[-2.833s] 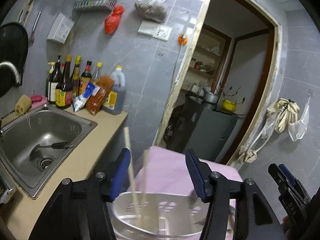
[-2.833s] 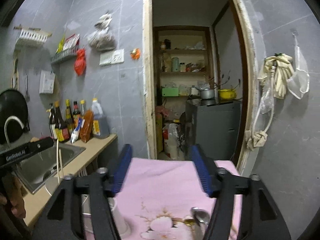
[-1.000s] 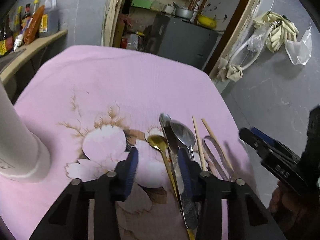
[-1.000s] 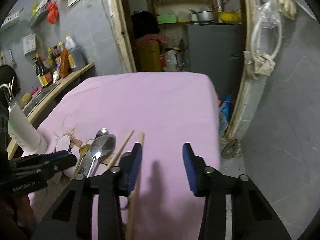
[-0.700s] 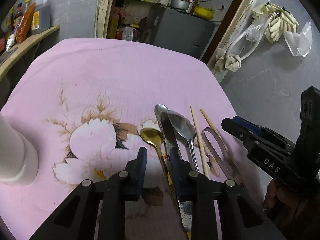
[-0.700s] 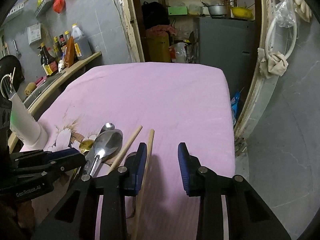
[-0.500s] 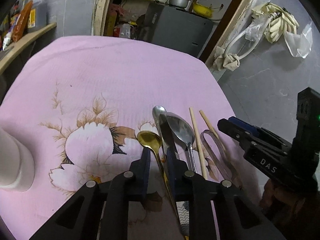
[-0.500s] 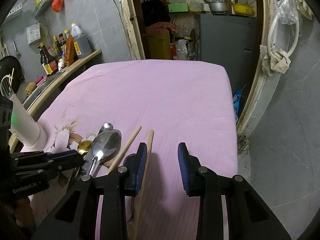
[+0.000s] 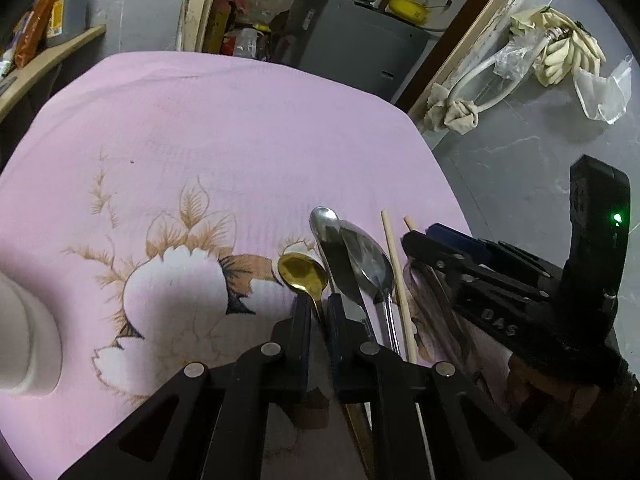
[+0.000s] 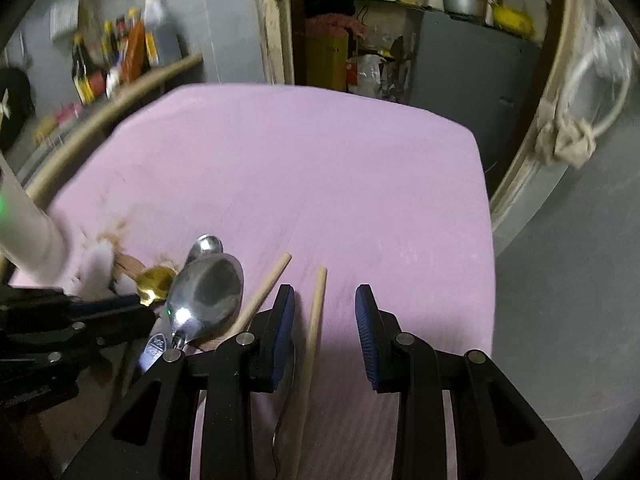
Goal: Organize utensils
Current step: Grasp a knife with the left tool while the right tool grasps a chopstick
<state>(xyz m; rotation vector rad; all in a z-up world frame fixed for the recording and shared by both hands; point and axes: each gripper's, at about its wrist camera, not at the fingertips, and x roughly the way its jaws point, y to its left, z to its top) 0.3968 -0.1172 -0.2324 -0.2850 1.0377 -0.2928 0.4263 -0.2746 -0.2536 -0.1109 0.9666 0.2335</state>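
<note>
Jaws on the left gripper [image 9: 319, 307] have just been closing and now pinch the thin neck of the gold spoon [image 9: 303, 273], so it looks ready to lift toward the white holder [image 9: 24, 340] at the left. The right gripper [image 10: 325, 332] has come lower and stands partly open around one wooden chopstick [image 10: 314, 320], not squeezing it. Everything lies on a pink flowered cloth [image 9: 224, 128] in a grey kitchen, with a silver spoon [image 9: 366, 260] beside the gold one.

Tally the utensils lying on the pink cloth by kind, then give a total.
Spoons: 3 — gold spoon, large steel spoon, small steel spoon
Knife: 1
Chopsticks: 2
Tongs: 1
Total: 7
</note>
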